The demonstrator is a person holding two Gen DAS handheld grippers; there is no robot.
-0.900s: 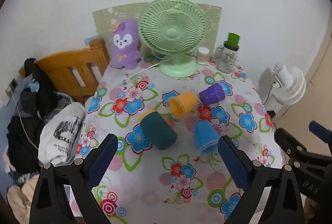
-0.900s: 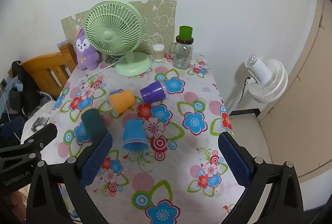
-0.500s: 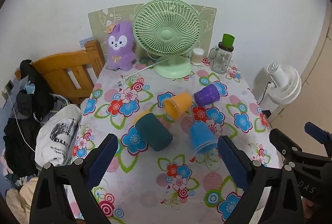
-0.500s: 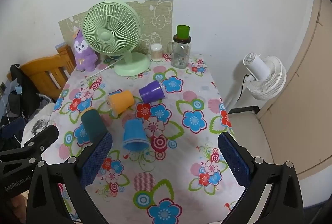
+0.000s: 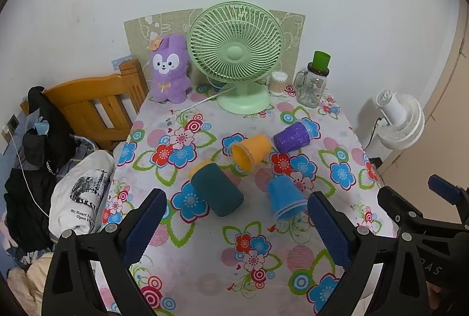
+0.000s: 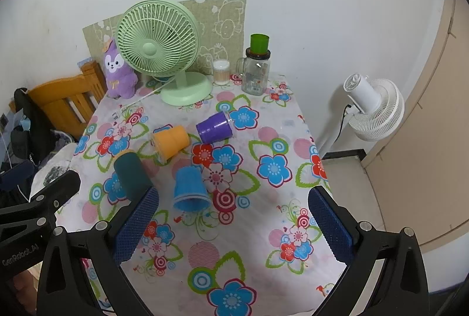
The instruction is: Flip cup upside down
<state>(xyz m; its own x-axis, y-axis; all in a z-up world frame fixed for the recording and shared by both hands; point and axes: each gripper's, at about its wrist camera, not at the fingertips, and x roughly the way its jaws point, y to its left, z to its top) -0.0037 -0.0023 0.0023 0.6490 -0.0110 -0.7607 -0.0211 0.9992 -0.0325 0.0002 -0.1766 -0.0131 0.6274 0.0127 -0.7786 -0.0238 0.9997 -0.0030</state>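
Note:
Several cups lie on their sides on the flowered tablecloth (image 5: pixel 205 257): a dark green cup (image 5: pixel 217 189) (image 6: pixel 132 174), an orange cup (image 5: pixel 252 151) (image 6: pixel 171 141), a purple cup (image 5: pixel 291 138) (image 6: pixel 215 128) and a blue cup (image 5: pixel 285 198) (image 6: pixel 189 188). My left gripper (image 5: pixel 234 231) is open and empty, above the table's near part, short of the green and blue cups. My right gripper (image 6: pixel 233 225) is open and empty, just near of the blue cup. The right gripper also shows at the right edge of the left wrist view (image 5: pixel 425 216).
A green desk fan (image 5: pixel 236 52) (image 6: pixel 158 43), a purple plush toy (image 5: pixel 170 70), a small jar of swabs (image 5: pixel 278 83) and a glass jar with a green cap (image 5: pixel 315 81) stand along the back. A wooden chair (image 5: pixel 91 108) with clothes is left; a white floor fan (image 6: pixel 372 108) is right.
Both grippers have drawn back and up a little, so the table and cups sit slightly farther and lower in view. The cups have not moved. Both grippers stay open.

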